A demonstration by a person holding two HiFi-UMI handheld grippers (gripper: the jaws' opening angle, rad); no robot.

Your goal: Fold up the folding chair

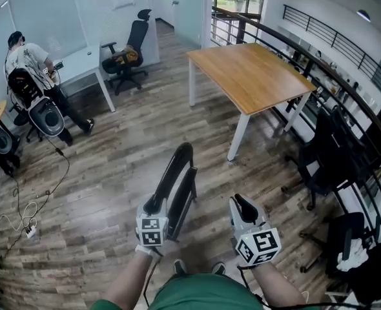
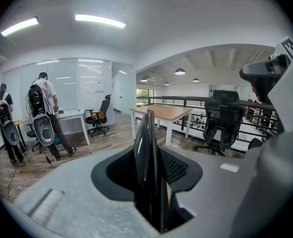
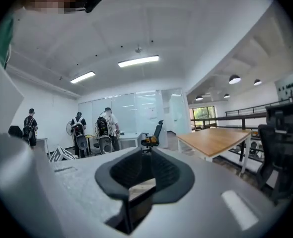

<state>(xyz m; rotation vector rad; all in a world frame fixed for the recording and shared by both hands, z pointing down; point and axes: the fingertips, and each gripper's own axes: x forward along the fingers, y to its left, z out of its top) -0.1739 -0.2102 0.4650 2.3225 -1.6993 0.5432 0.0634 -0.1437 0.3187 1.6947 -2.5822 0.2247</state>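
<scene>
The black folding chair (image 1: 177, 186) stands folded flat and upright on the wooden floor just in front of me. My left gripper (image 1: 155, 206) is shut on its top edge. In the left gripper view the chair's thin black edge (image 2: 147, 143) rises between the two pads, and the left gripper (image 2: 150, 172) clamps it. My right gripper (image 1: 245, 205) hangs in the air to the right of the chair, apart from it. In the right gripper view the right gripper (image 3: 142, 158) has its pads drawn together with nothing between them.
A wooden table (image 1: 248, 76) with white legs stands ahead on the right. Black office chairs (image 1: 326, 160) crowd the railing (image 1: 345, 82) at the right. A person with a backpack (image 1: 29, 76) stands by a white desk at the far left. Cables (image 1: 22, 212) trail over the floor at left.
</scene>
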